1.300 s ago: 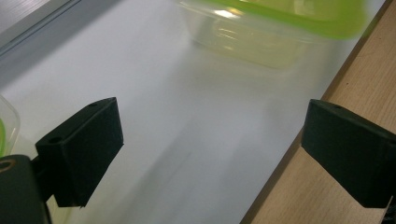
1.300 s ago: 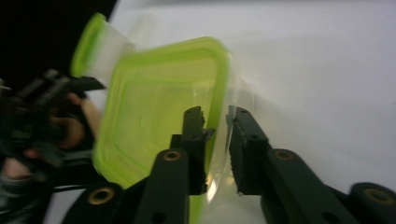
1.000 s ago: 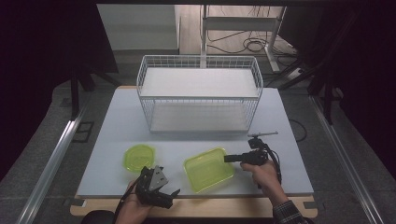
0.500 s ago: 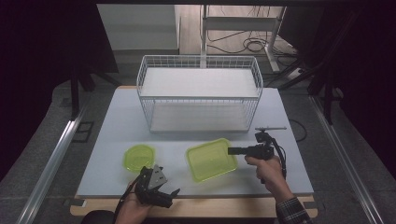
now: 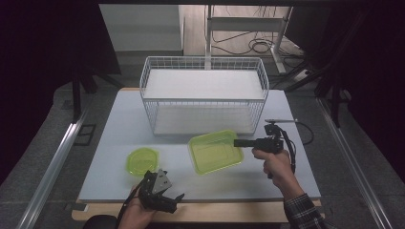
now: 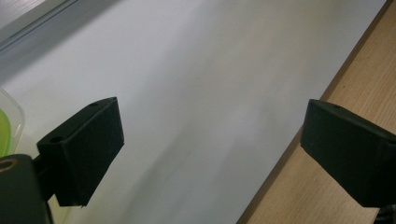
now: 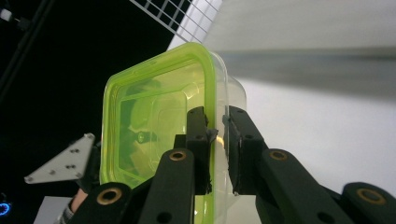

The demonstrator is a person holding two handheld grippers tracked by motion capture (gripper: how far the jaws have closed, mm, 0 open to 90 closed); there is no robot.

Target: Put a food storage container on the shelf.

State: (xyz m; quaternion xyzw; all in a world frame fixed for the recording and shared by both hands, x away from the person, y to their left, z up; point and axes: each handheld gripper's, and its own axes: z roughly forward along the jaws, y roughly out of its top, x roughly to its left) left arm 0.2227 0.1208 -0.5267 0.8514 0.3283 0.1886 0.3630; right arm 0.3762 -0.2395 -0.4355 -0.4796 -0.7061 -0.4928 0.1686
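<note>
High view: my right gripper point(image 5: 237, 142) holds the square green container point(image 5: 215, 151) by its right-hand rim and has it clear of the white worktop point(image 5: 110, 133), just in front of the wire basket point(image 5: 204, 93). The round green container point(image 5: 142, 161) lies on the worktop, left of the square one and apart from it. My left gripper point(image 5: 177, 196) rests at the near edge of the worktop, below the round container, touching nothing.

Left gripper view: my jaws stand spread wide with only bare worktop and the wooden edge strip point(image 6: 299, 186) between them. A sliver of the round container's rim shows at the far left, outside the jaws.

Right gripper view: my jaws are pressed together on the wall of the square container point(image 7: 154, 121), one pad inside the rim and one outside. The container hangs tilted from that pinch, with the basket mesh point(image 7: 175, 16) beyond it.

Assessment: the pick-up of the square container is done and the grip looks firm. I judge the work to be loading the basket, so what is left is carrying this container over the basket wall and releasing it. The round container is untouched.
</note>
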